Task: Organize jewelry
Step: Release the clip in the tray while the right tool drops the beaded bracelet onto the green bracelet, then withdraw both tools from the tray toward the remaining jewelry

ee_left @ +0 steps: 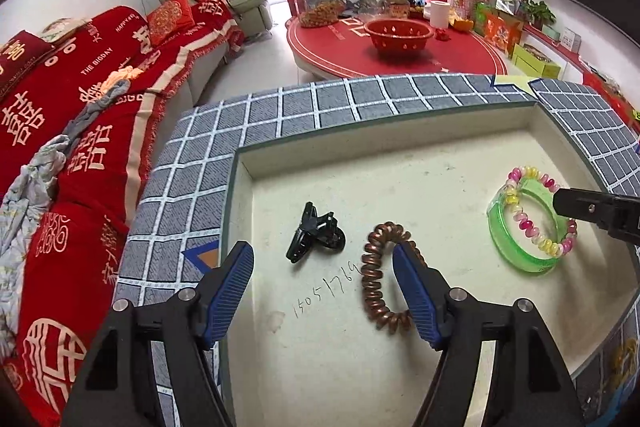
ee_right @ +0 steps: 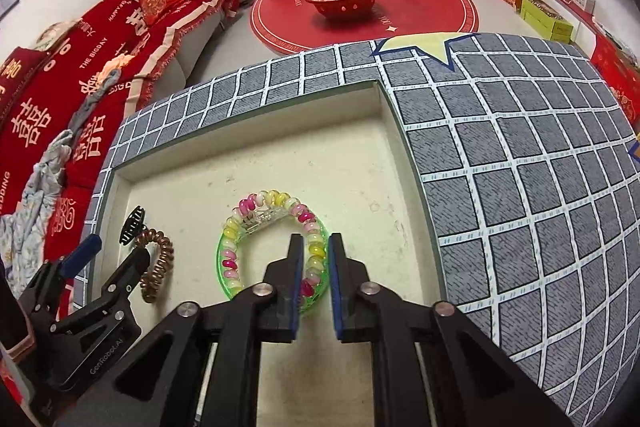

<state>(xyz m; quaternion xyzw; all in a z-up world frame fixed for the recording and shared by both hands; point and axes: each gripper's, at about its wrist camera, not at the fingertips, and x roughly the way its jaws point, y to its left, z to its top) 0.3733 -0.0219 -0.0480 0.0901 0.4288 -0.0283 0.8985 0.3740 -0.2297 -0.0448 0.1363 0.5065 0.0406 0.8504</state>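
Observation:
A cream tray (ee_left: 384,131) sits sunk in a grey checked cloth (ee_left: 200,163). In it lie a black claw clip (ee_left: 316,237), a brown spiral hair tie (ee_left: 378,279) and a green bangle (ee_left: 516,251) with a pink-yellow bead bracelet (ee_left: 524,223) on it. My left gripper (ee_left: 322,259) is open just short of the clip, and its right fingertip overlaps the hair tie's loop. My right gripper (ee_right: 316,247) stands narrowly open over the near right side of the bracelet (ee_right: 240,223) and bangle (ee_right: 220,259). A clear piece (ee_right: 264,221) lies inside the ring.
Handwritten digits (ee_left: 328,287) mark the tray floor. The checked cloth (ee_right: 520,167) spreads wide to the right of the tray. A red-covered sofa (ee_left: 80,107) runs along the left. A round red table (ee_left: 400,51) with a red basket (ee_left: 398,33) stands beyond.

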